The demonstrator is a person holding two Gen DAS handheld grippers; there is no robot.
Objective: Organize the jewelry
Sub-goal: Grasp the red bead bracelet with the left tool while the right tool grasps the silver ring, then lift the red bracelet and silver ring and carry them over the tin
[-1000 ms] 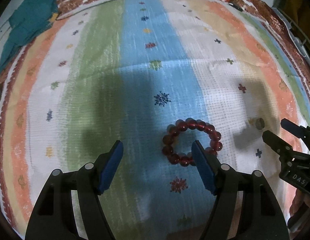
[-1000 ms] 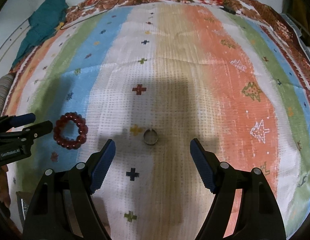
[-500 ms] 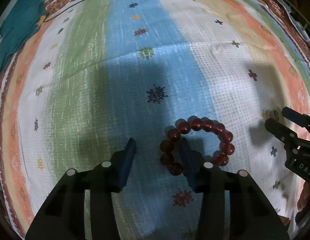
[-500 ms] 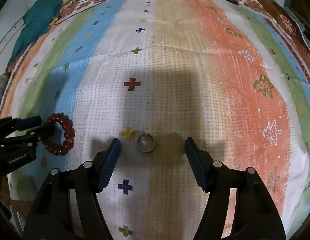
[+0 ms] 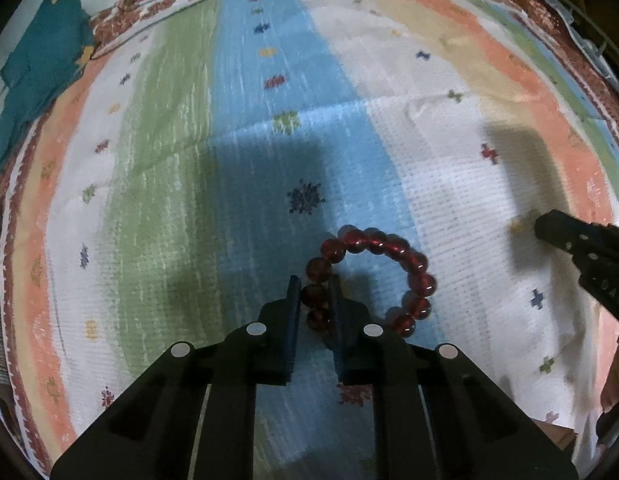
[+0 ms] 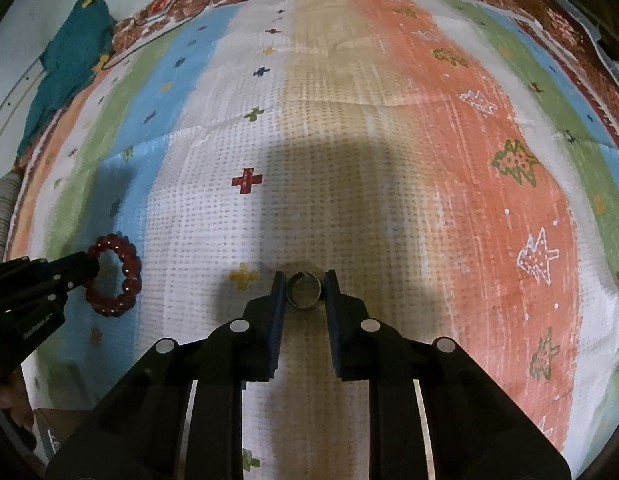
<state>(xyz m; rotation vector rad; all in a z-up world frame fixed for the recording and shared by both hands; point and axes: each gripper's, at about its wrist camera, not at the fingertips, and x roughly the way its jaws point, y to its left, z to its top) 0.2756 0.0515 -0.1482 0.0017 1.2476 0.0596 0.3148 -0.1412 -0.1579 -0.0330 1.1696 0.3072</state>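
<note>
A bracelet of dark red beads (image 5: 373, 238) lies on the blue stripe of a striped cloth (image 5: 169, 160). My left gripper (image 5: 314, 284) points down at it, jaws closing, with the beads of its left side pinched between the pads. A small silver ring (image 6: 297, 302) stands on the white and tan part of the cloth. My right gripper (image 6: 304, 280) is closing too, and its pads touch both sides of the ring. The right wrist view also shows the bracelet (image 6: 129, 280) and the left gripper (image 6: 91, 266) at far left. The right gripper (image 5: 549, 224) appears at the right of the left wrist view.
A crumpled teal cloth (image 5: 41, 68) lies at the far left corner, off the striped cloth. A thin cable (image 6: 157, 20) runs along the brown flowered border at the back. Part of a hand (image 5: 617, 360) shows at the right edge.
Both grippers have gone from wide open to nearly shut. The left one sank onto the bracelet's left side and pinched it. The right one dropped around the ring.
</note>
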